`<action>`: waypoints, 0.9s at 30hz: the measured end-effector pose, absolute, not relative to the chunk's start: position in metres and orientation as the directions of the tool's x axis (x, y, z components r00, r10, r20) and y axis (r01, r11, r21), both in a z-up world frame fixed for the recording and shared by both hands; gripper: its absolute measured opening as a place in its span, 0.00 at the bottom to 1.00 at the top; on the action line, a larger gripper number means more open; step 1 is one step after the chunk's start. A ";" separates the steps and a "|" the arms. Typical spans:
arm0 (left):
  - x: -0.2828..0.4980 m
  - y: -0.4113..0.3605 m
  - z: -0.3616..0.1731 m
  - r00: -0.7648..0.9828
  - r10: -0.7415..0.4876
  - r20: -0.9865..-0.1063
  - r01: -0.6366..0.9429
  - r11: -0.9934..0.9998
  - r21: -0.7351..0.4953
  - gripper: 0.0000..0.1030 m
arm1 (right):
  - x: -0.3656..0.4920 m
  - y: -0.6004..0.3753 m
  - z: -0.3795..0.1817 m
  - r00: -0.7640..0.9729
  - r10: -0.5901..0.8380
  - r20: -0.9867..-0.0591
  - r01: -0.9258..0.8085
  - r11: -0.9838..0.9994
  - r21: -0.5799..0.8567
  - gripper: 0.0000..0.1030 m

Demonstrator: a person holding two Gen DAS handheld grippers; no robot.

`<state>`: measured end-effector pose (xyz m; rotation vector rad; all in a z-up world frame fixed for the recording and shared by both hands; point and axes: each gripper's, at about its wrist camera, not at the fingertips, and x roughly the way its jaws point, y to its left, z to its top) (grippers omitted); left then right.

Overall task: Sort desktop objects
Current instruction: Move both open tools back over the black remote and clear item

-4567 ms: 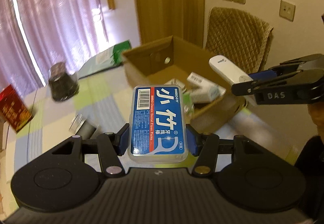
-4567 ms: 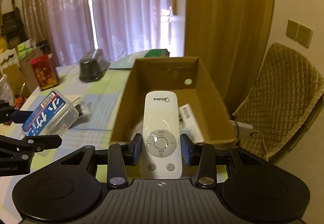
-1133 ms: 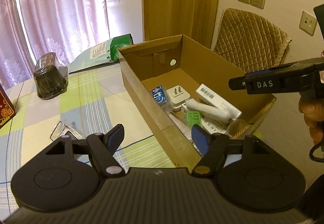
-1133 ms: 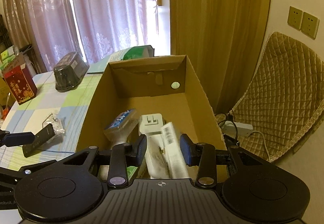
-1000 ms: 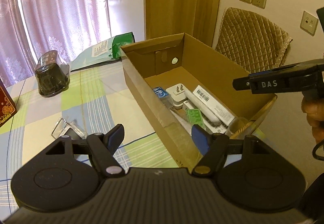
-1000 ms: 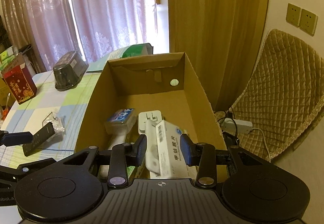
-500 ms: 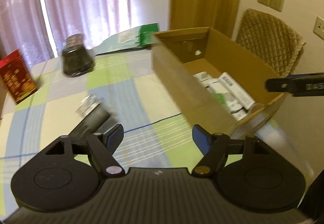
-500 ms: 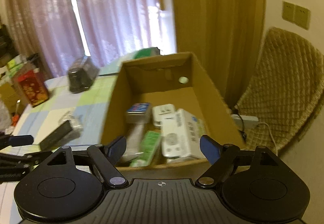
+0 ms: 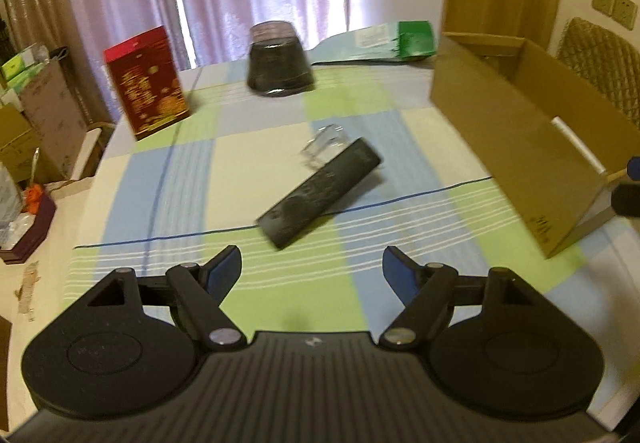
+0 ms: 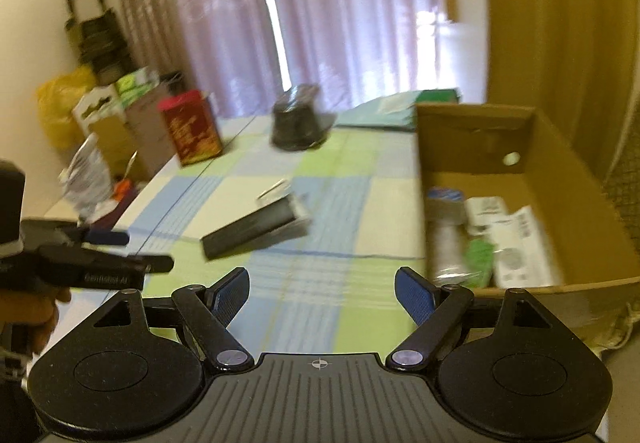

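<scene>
Black remote control (image 9: 320, 191) lies flat and diagonal on the checked tablecloth (image 9: 192, 179), mid-table, far end touching or overlapping a small clear plastic item (image 9: 325, 141); too blurred to tell which. Left gripper (image 9: 312, 267) hovers over the near table edge, jaws spread wide, nothing between the blue-padded fingers (image 9: 224, 269); remote sits ahead of it, apart. Right gripper (image 10: 322, 293) also wide open and empty, above the cloth with the remote (image 10: 256, 229) ahead and left of it. Cardboard box (image 10: 560, 179) stands on the right side of the table, open top; inside are several items packed together: a blue-and-white pack (image 10: 444, 199), white boxes (image 10: 516, 243), a green item (image 10: 478, 257), blurred so labels unreadable. In the left wrist view only the box's outer wall (image 9: 508, 147) and far inner side show, contents hidden. Far end of table: dark plastic container (image 9: 278, 63), red box (image 9: 146, 83) standing upright to its left, green-and-pale packet (image 9: 384, 41) lying flat behind the carton. Left gripper shows in the right wrist view at the left edge (image 10: 120, 249), held by a hand (image 10: 32, 315). Purple curtains (image 10: 320, 3) behind, clutter of boxes and a yellow bag (image 10: 60, 111) off the table's left. Both views motion-blurred.
</scene>
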<state>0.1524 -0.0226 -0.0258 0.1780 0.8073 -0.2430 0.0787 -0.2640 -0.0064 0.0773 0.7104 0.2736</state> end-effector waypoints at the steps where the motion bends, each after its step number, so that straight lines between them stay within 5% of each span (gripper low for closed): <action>1: 0.154 -0.018 -0.028 0.667 -0.141 -0.732 0.283 0.956 0.074 0.73 | 0.082 -0.258 -0.010 0.715 0.279 -0.641 -0.232 0.960 0.159 0.80; 19: 0.237 -0.040 -0.110 0.646 -0.200 -0.737 0.571 0.768 0.292 0.72 | 0.142 -0.214 -0.095 0.579 0.289 -0.762 -0.347 0.934 0.090 0.80; 27: 0.264 -0.050 -0.133 0.619 -0.227 -0.752 0.634 0.709 0.308 0.60 | 0.166 -0.215 -0.110 0.575 0.266 -0.774 -0.332 0.940 0.076 0.80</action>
